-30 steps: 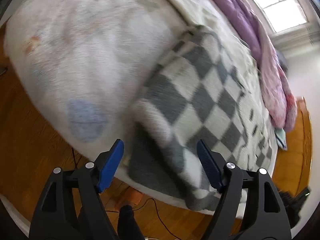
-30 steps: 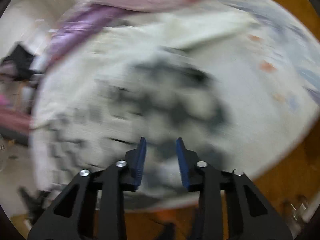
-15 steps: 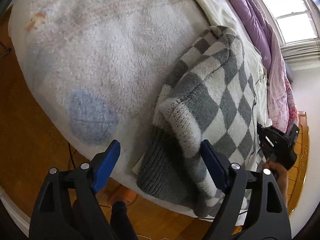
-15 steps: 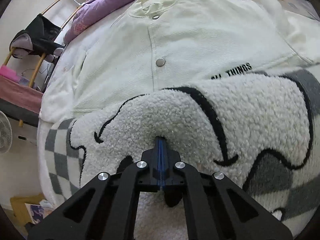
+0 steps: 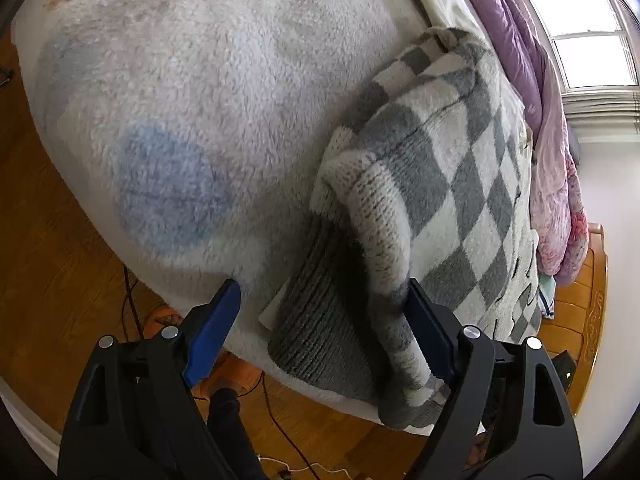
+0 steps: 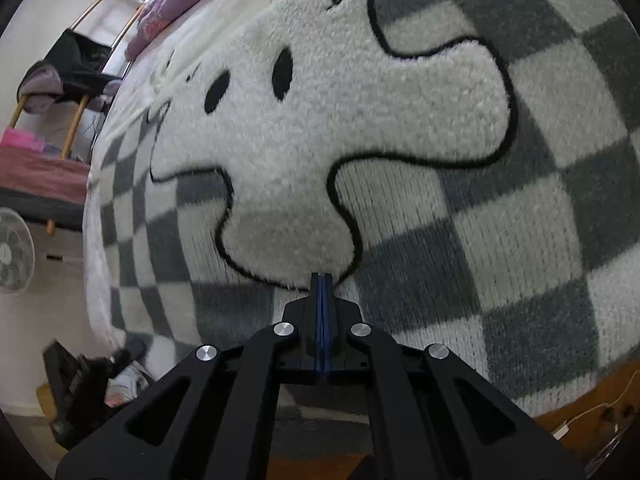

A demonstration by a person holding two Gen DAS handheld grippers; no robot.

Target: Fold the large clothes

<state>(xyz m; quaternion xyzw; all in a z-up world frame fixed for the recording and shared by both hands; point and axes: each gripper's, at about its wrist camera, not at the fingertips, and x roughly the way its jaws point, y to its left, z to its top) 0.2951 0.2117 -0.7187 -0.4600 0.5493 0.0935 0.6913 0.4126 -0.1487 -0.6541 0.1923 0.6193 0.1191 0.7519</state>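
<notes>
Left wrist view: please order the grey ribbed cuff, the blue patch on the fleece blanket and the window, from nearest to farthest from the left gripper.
From the left gripper:
1. Grey ribbed cuff, between the open fingers.
2. Blue patch, on the blanket, up and left.
3. Window, far top right, beyond the bed.

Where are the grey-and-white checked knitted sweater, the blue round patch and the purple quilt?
Grey-and-white checked knitted sweater [image 5: 460, 184]: left wrist view, checked body.
Blue round patch [image 5: 168, 188]: left wrist view, patch centre.
Purple quilt [image 5: 516, 40]: left wrist view, upper fold.

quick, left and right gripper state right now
left gripper: open, its blue fingers either side of the checkered sweater's grey ribbed hem, not gripping it.
right gripper: closed, nothing visibly held, tips just over the sweater.
</notes>
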